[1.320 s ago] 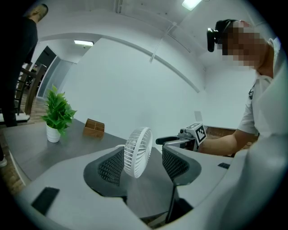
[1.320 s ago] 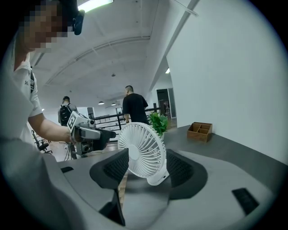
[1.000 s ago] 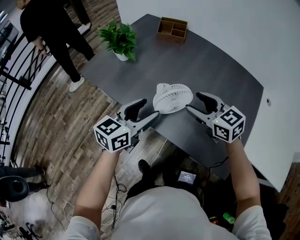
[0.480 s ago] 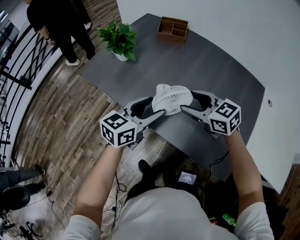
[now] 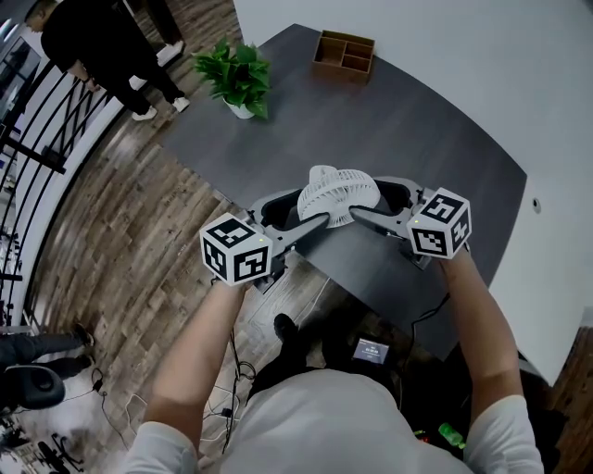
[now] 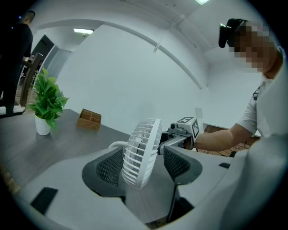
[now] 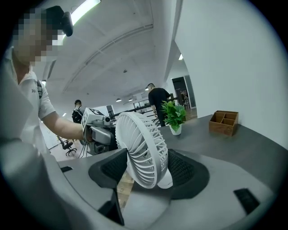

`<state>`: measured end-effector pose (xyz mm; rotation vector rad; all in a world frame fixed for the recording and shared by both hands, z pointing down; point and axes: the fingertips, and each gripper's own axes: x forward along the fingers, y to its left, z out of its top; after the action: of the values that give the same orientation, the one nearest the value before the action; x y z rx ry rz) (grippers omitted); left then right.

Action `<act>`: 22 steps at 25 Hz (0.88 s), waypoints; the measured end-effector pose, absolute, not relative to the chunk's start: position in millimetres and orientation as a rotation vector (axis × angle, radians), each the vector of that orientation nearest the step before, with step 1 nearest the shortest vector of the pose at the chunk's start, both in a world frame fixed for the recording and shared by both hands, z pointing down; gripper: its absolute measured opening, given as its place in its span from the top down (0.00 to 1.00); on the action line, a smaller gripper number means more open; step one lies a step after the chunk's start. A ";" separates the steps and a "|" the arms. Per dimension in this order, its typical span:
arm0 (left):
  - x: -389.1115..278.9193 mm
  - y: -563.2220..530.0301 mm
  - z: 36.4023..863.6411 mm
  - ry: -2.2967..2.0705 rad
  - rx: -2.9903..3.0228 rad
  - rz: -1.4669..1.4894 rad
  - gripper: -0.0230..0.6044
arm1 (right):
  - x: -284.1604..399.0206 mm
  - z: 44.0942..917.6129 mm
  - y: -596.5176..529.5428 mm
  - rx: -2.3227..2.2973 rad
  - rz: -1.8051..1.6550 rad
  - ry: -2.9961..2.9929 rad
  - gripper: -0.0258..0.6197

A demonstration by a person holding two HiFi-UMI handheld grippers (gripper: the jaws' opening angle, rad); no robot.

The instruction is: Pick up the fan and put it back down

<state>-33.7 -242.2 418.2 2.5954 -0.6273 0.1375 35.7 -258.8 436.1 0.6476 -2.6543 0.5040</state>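
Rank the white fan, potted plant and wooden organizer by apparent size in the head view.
Potted plant and white fan: about alike, with the fan nearer the camera, so no ranking.
Wooden organizer: smallest, though also farthest.

You are working in bright, even indoor light that falls from above. Ceiling strips [image 7: 83,10] flare white at the upper left of the right gripper view, and a lamp [image 6: 83,31] glows at the upper left of the left gripper view. The dark table [image 5: 426,139] carries only soft, faint shadows and a dull sheen. The head view is sharp, with lines bowed toward its edges. Both gripper views are round fisheye frames with black corners, where walls curve near the rim. The fan [image 6: 141,150] reads crisp, while the nearest foreground along the bottom is slightly soft
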 end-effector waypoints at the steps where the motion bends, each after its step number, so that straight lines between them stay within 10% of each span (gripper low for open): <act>1: -33.3 -242.8 418.4 -0.628 2.591 0.130 0.51 | 35.6 436.2 -258.9 0.644 0.511 -2.659 0.55; 22: -35.4 -252.0 418.0 -0.656 2.579 0.082 0.51 | 25.2 434.2 -260.3 0.556 0.571 -2.737 0.52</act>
<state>-35.4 -252.0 418.0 2.5792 -0.6556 0.0819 25.2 -260.3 434.2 0.5561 -2.7372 0.5711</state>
